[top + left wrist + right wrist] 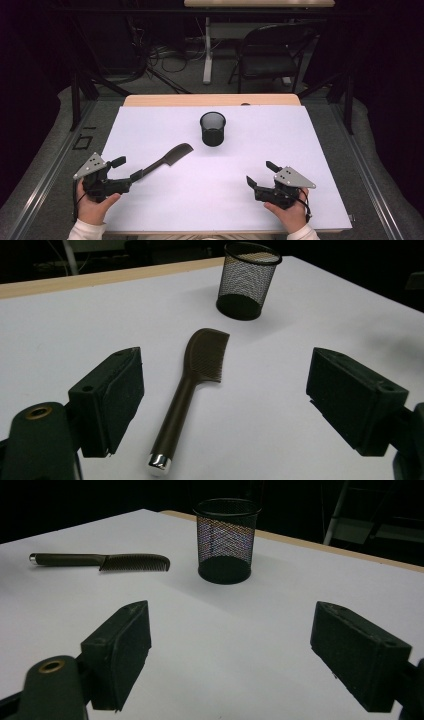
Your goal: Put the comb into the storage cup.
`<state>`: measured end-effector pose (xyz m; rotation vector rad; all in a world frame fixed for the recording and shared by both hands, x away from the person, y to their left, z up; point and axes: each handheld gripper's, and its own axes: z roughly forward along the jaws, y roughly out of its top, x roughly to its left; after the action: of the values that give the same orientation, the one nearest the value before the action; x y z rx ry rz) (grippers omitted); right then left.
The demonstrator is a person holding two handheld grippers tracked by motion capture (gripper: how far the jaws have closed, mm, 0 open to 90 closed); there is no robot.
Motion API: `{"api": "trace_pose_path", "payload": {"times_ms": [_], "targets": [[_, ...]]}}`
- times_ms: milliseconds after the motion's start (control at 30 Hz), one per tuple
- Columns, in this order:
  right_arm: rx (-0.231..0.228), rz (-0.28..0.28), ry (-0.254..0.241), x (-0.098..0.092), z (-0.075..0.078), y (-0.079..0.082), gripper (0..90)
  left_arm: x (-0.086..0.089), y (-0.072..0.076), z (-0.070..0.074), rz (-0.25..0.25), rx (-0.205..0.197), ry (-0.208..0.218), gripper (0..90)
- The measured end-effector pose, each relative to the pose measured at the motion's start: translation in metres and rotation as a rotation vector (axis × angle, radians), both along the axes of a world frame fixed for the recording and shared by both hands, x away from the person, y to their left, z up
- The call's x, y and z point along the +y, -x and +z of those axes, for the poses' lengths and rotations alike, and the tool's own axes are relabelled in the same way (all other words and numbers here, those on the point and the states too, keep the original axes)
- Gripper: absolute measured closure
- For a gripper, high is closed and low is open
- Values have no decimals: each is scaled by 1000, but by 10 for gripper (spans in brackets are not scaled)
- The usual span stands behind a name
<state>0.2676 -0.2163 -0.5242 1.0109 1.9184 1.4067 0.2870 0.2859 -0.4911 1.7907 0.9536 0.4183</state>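
lining up on the comb [192, 390], we hold the left gripper [121, 172] with jaws wide apart either side of its handle end, not touching, likely for a grab. comb lies flat, near and left of the mesh cup [213, 129], teeth end toward it. right gripper [261, 173] rests near-right of the cup, jaws apart, empty. count: one comb, one cup, two grippers.

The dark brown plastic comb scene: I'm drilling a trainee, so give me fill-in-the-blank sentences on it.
1. The dark brown plastic comb lies ___ on the white table.
2. The black wire-mesh cup stands ___.
3. The left gripper has its jaws ___ around the comb's handle.
4. The right gripper holds ___.

Missing: flat; upright; open; nothing
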Motion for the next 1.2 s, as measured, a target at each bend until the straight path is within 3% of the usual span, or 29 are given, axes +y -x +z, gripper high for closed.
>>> {"api": "trace_pose_path", "payload": {"times_ms": [200, 367, 533, 667, 767, 1200], "targets": [[-7, -9, 14, -1, 0, 3, 168, -2, -6, 8, -13, 13, -32, 154], [-7, -26, 10, -3, 0, 4, 171, -9, -14, 13, -44, 66, -73, 155], [-5, -33, 12, -2, 0, 2, 173, -13, -21, 15, -58, 85, -85, 155], [1, -29, 20, -1, -1, 2, 174, -16, -30, 17, -65, 120, -141, 156], [-1, -25, 22, 0, -1, 2, 176, -18, -38, 18, -61, 156, -180, 157], [-3, -25, 20, -1, -2, 0, 177, -17, -53, 19, -54, 230, -248, 157]]}}
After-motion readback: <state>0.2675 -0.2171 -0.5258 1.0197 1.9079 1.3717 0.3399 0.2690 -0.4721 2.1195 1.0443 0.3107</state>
